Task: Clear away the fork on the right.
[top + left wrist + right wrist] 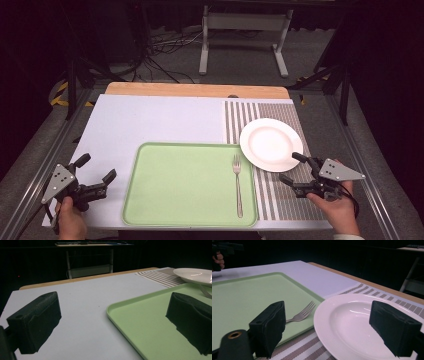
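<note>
A white plate (270, 144) rests on the striped placemat (285, 200) at the right. A metal fork (237, 182) lies along the right side of the light green tray (170, 185). My right gripper (292, 167) stands open just off the plate's near right rim, its jaws wide apart with nothing between them; in the right gripper view the plate (352, 322) lies close ahead and the fork (303, 313) to its left. My left gripper (96, 168) is open beside the tray's left edge, low over the white table. The tray's rim (117, 315) runs between its jaws.
A white sheet (150, 120) covers the table, with a wooden strip (195, 90) along the far edge. Beyond it stand a white metal frame (245, 37) and cables on the floor. Metal rails (45, 150) run along both sides of the table.
</note>
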`<state>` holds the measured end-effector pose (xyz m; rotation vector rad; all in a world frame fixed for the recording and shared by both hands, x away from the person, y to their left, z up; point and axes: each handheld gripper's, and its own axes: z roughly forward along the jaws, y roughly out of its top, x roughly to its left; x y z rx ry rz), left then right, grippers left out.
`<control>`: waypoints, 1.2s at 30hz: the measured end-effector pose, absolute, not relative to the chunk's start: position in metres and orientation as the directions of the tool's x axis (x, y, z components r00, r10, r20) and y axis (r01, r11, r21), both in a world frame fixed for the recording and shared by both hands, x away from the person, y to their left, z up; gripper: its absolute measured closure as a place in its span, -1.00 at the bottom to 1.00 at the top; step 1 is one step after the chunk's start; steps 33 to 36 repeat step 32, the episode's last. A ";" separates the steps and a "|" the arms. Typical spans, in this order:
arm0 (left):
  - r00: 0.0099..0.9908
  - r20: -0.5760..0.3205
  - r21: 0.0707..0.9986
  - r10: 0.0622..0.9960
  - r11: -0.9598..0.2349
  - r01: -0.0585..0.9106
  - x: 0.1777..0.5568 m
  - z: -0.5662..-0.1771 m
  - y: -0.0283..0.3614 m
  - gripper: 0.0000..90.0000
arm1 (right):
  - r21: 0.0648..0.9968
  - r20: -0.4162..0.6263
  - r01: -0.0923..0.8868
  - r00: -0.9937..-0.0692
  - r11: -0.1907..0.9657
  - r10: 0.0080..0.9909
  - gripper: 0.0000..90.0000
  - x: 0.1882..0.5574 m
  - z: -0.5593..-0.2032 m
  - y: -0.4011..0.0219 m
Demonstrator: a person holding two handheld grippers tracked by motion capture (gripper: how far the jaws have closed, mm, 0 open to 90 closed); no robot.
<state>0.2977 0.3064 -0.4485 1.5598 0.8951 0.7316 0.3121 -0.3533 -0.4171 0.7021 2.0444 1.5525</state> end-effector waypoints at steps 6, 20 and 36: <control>0.519 -0.019 0.986 0.855 -0.071 0.152 0.297 -0.448 0.306 -0.99 | 0.965 -0.033 0.149 -0.744 0.215 0.667 -0.67 0.314 -0.429 -0.359; 0.511 -0.021 0.986 0.859 -0.068 0.154 0.297 -0.448 0.308 -0.99 | 0.951 0.037 0.237 -0.723 0.197 0.690 -0.66 0.318 -0.448 -0.361; 0.515 -0.021 0.987 0.857 -0.065 0.147 0.298 -0.448 0.307 -0.99 | 0.939 0.071 0.292 -0.683 0.183 0.727 -0.66 0.318 -0.451 -0.364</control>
